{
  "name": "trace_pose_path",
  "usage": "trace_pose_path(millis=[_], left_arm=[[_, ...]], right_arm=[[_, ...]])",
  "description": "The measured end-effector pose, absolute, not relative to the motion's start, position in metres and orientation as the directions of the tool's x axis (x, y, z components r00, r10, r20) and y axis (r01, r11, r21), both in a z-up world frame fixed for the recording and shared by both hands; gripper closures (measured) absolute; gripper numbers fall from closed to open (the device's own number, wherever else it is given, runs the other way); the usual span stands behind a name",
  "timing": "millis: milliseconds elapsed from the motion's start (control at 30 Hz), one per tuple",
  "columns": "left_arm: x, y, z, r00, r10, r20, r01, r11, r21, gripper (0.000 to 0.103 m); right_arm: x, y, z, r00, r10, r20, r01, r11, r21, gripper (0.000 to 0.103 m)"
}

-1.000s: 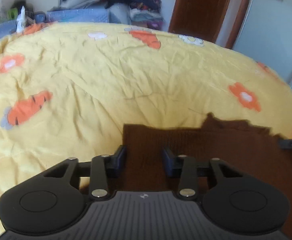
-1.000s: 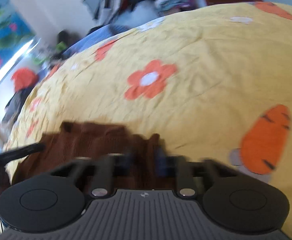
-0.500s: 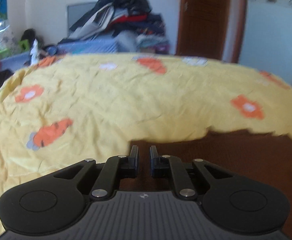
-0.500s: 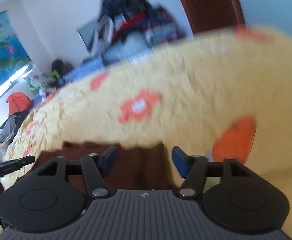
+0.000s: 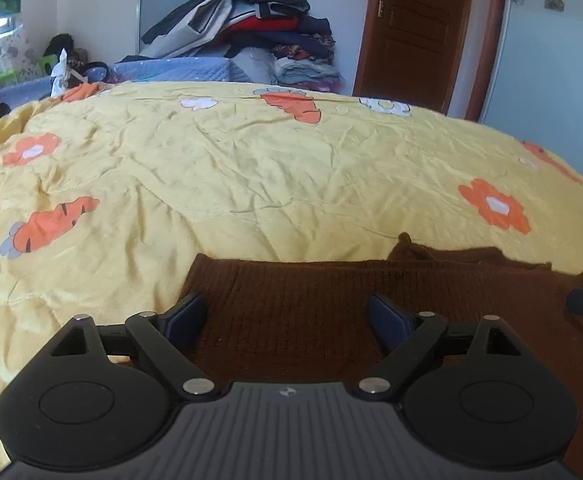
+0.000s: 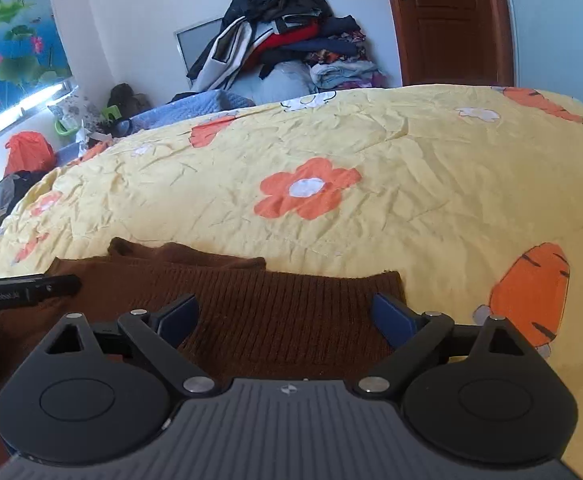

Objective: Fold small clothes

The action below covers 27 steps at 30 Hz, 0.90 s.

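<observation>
Two grippers, left (image 5: 287, 314) and right (image 6: 285, 314), stand released above the brown knit (image 5: 331, 304), their jaws just opened, nothing pinched between them. You have the knit lying folded at the near edge of the yellow quilt (image 5: 251, 168). Its upper layer may slide or spring open if you brush it, since the quilt is soft and creased. Behind: a heap of clothes (image 6: 283, 36), a wooden door (image 5: 415, 28), a flower picture (image 6: 11, 36)

Brown garment (image 5: 311, 300): ribbed knit, matt. Quilt (image 5: 251, 168): thin creased yellow cotton-like cloth. Left gripper (image 5: 287, 316): matt black plastic, shiny metal pins. Door (image 5: 415, 28): glossy wood.
</observation>
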<state>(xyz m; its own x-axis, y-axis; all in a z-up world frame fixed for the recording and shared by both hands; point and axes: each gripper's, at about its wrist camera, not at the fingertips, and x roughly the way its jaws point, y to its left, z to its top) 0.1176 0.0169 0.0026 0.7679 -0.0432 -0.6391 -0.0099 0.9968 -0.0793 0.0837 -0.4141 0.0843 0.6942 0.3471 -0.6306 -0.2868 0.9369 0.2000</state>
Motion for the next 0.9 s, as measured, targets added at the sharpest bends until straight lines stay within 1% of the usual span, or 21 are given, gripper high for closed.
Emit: trace_pose_path(millis=[67, 133, 200, 233, 300, 467, 600, 667, 700, 733, 767, 800, 900], left_arm=[[0.118, 0.015, 0.003, 0.767, -0.038, -0.641, -0.009, 0.998, -0.069, 0.012], [0.117, 0.015, 0.003, 0.769, -0.046, -0.638, -0.007, 0.997, -0.080, 0.012], [0.117, 0.015, 0.003, 0.769, -0.051, -0.637, -0.005, 0.996, -0.086, 0.011], [0.117, 0.016, 0.003, 0.768, -0.052, -0.638, -0.004, 0.996, -0.086, 0.010], [0.117, 0.015, 0.003, 0.767, -0.054, -0.639, 0.000, 0.996, -0.084, 0.009], [0.117, 0.016, 0.002, 0.768, -0.057, -0.638, 0.001, 0.996, -0.089, 0.009], [0.117, 0.016, 0.003, 0.768, -0.058, -0.638, 0.001, 0.996, -0.089, 0.009], [0.117, 0.015, 0.002, 0.767, -0.058, -0.639, 0.002, 0.996, -0.088, 0.008], [0.117, 0.016, 0.002, 0.766, -0.061, -0.640, 0.005, 0.996, -0.089, 0.007], [0.117, 0.016, 0.002, 0.766, -0.063, -0.640, 0.007, 0.996, -0.090, 0.006], [0.117, 0.017, 0.002, 0.766, -0.066, -0.640, 0.008, 0.996, -0.094, 0.006], [0.117, 0.017, 0.002, 0.765, -0.068, -0.640, 0.008, 0.995, -0.095, 0.006], [0.115, 0.020, 0.004, 0.763, -0.064, -0.644, 0.009, 0.996, -0.089, 0.006]], right_arm=[[0.084, -0.409, 0.088, 0.693, 0.318, -0.647, -0.281, 0.946, 0.163, 0.010], [0.077, -0.398, 0.094, 0.710, 0.267, -0.652, -0.241, 0.962, 0.131, 0.007], [0.071, -0.394, 0.098, 0.716, 0.287, -0.637, -0.257, 0.956, 0.142, 0.001], [0.069, -0.394, 0.096, 0.715, 0.289, -0.637, -0.262, 0.955, 0.139, 0.000], [0.073, -0.395, 0.081, 0.706, 0.246, -0.664, -0.245, 0.965, 0.097, 0.000], [0.073, -0.392, 0.081, 0.707, 0.234, -0.667, -0.247, 0.966, 0.077, 0.000], [0.066, -0.395, 0.093, 0.719, 0.209, -0.663, -0.188, 0.977, 0.103, 0.000], [0.057, -0.397, 0.098, 0.722, 0.245, -0.647, -0.205, 0.969, 0.138, 0.000], [0.055, -0.395, 0.096, 0.714, 0.251, -0.653, -0.222, 0.966, 0.129, 0.000], [0.055, -0.393, 0.089, 0.703, 0.234, -0.672, -0.231, 0.968, 0.095, 0.000], [0.055, -0.392, 0.080, 0.708, 0.205, -0.676, -0.239, 0.970, 0.043, 0.000], [0.057, -0.391, 0.079, 0.713, 0.191, -0.675, -0.236, 0.971, 0.026, 0.000], [0.063, -0.392, 0.081, 0.700, 0.172, -0.693, -0.213, 0.977, 0.028, 0.000]])
